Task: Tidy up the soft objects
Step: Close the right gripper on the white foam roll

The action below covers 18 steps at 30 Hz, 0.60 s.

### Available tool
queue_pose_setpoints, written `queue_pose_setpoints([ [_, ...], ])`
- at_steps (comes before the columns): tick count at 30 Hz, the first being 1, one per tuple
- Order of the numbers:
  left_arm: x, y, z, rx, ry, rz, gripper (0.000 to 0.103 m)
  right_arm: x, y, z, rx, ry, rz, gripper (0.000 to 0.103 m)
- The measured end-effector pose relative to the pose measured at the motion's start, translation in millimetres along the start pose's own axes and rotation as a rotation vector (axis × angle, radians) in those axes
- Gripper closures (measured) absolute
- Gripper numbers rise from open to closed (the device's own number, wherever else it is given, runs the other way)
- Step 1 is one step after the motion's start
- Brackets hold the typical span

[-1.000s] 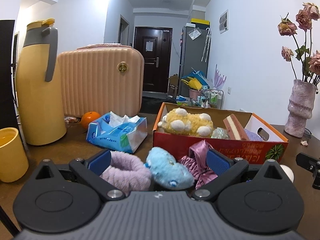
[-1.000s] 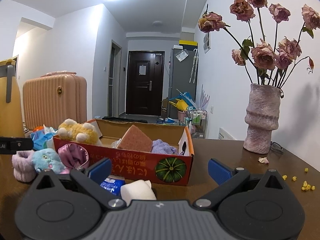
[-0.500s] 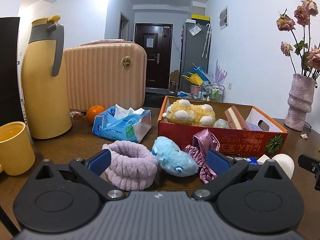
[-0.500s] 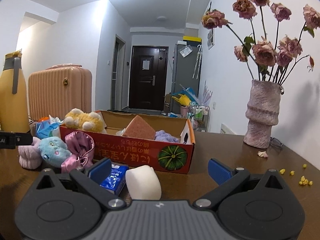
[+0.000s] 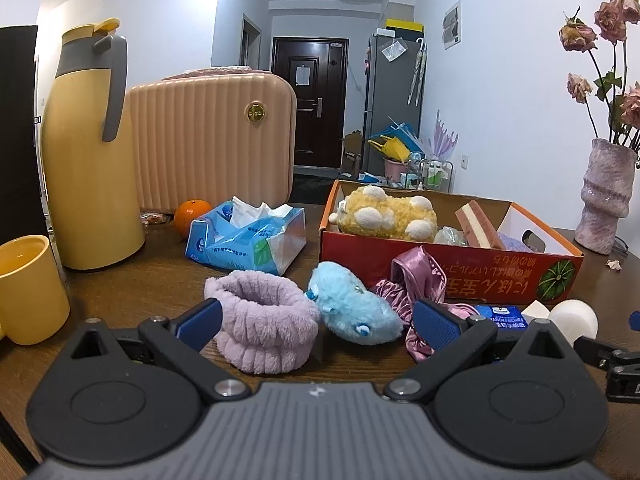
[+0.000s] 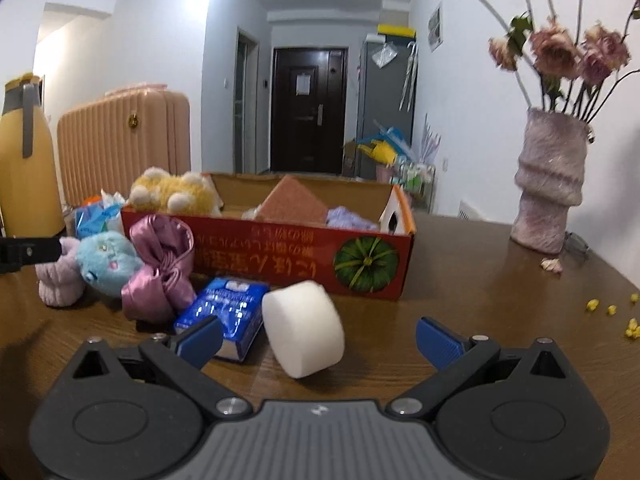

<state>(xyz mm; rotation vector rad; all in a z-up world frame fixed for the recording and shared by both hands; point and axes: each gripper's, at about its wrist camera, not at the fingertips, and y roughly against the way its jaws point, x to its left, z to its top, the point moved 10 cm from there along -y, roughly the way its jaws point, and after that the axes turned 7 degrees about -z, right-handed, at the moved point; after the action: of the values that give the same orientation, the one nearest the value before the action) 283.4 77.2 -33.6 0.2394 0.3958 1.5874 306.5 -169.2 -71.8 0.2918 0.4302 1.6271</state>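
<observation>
Box [image 5: 440, 248]: I see the red cardboard box at 1 o'clock from my L grip, 11 o'clock from my R. Already inside: yellow plush [image 5: 386, 216], a pinkish sponge block [image 6: 294, 200], a lilac cloth [image 6: 352, 218] at the far right end.
Progress: I'd judge approx. a third done; three soft items are in, five are out on the table [image 6: 480, 300].
Left to sort: purple headband [image 5: 262, 320], blue plush [image 5: 352, 304], pink satin bow [image 6: 160, 268], blue tissue pack [image 6: 226, 312], white sponge [image 6: 304, 328]. All sit on the table in front of the box, none in it.
L grip [image 5: 316, 320]: jaws wide apart, nothing held. Headband just inside the left finger at 11 o'clock, blue plush at 12, bow by the right finger at 1. Headband touches the plush.
R grip [image 6: 318, 338]: jaws wide apart, empty. White sponge at 12 o'clock, between the fingers but nearer the left one; tissue pack touching it at 11.
Next, my guess: R takes the white sponge, L the headband or plush, both go into the box.
Not for sorting, prob.: thermos [image 5: 88, 152], mug [image 5: 28, 288], orange [image 5: 191, 216], vase [image 6: 548, 184].
Risk: vase is close to the box's right end, at 2 o'clock from R.
</observation>
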Motion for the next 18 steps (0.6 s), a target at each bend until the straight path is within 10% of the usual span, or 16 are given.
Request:
queue_pose_setpoints([
  [9,0.8,-2.6,-2.0,0.009,-0.003,0.01,0.0,10.8,-26.3,-1.2,0.061,0.003,0.029,0.01],
  [18,1.1,-2.7,-2.3,0.01,-0.003,0.011,0.0,21.8,-38.2,-3.2,0.097,0.007,0.091,0.075],
])
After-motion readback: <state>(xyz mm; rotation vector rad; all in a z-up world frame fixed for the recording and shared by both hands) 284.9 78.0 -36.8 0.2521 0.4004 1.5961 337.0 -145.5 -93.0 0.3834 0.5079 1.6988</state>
